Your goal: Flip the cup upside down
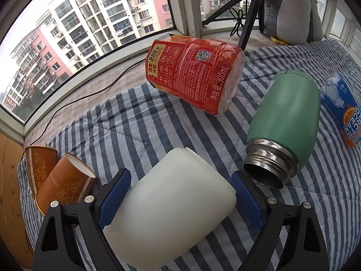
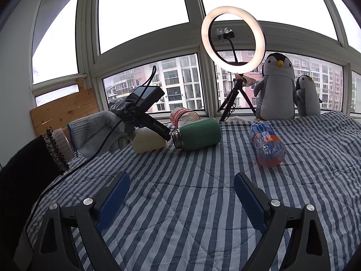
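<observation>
Left wrist view shows the left claw [image 1: 180, 194] with its blue pads on either side of the white cup [image 1: 171, 212], gripping it by its walls. The cup lies tilted on its side over the striped quilt [image 1: 144, 126], closed end pointing away from the camera, its mouth hidden toward the claw. In the right wrist view the same cup [image 2: 147, 143] sits at the far left of the quilt, just beside the green flask [image 2: 198, 133], and seems to rest on or just above the fabric; I cannot tell which.

By my judgement the flip is only begun: the grasp is made, but the cup is neither upright nor mouth-down. What remains is to turn it until the mouth faces the quilt, set it down and let go.

The right claw [image 2: 180, 194] hovers wide apart over bare quilt, holding nothing.

Counted: one white cup, one green flask [image 1: 286, 122] lying open-mouthed, one red bottle [image 1: 194, 72], one blue and orange bottle [image 1: 345, 115], two brown paper cups [image 1: 54, 176] at the left edge, two penguin toys [image 2: 277, 88], one ring light [image 2: 232, 39].
</observation>
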`<action>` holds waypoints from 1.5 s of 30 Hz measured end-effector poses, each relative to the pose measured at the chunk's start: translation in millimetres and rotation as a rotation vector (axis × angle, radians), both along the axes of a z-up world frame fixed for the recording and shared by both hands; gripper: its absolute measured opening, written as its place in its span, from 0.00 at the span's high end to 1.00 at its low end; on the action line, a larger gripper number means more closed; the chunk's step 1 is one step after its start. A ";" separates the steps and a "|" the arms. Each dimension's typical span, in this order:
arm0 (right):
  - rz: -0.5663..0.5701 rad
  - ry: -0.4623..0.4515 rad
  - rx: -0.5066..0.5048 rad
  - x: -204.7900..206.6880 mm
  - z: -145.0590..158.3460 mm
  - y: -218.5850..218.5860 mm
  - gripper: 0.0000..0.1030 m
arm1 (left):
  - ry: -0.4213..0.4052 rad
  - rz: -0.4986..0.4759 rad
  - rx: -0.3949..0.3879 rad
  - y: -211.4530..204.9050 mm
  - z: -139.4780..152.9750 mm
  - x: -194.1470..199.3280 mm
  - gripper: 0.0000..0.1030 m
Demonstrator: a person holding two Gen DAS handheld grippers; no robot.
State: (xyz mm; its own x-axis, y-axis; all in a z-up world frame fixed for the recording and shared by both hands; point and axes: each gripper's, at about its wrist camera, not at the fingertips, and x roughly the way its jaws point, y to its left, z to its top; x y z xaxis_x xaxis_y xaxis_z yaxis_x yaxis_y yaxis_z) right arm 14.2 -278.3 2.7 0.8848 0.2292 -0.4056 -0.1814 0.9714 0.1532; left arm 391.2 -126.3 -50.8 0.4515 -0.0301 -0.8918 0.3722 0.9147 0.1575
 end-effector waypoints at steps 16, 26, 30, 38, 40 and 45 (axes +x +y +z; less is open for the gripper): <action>-0.057 -0.001 0.019 1.4 -1.4 -9.8 0.11 | 0.063 -0.175 0.102 -24.7 -5.1 -125.9 0.11; -0.055 0.030 0.022 9.2 -5.9 -6.6 0.11 | 0.010 -0.186 -0.002 -0.6 25.3 -190.5 0.11; -0.028 0.054 0.045 12.9 -9.4 -3.9 0.11 | -0.041 -0.189 -0.056 14.9 46.9 -214.4 0.11; 0.174 0.137 0.021 28.7 -1.9 23.8 0.11 | -0.179 -0.154 -0.167 69.8 74.0 -279.6 0.09; 0.239 0.128 -0.019 29.9 0.5 37.9 0.08 | -0.194 -0.140 -0.213 88.7 73.0 -299.2 0.08; 0.336 0.061 -0.252 46.2 -7.5 79.7 0.03 | -0.244 -0.093 -0.280 118.8 58.9 -345.3 0.08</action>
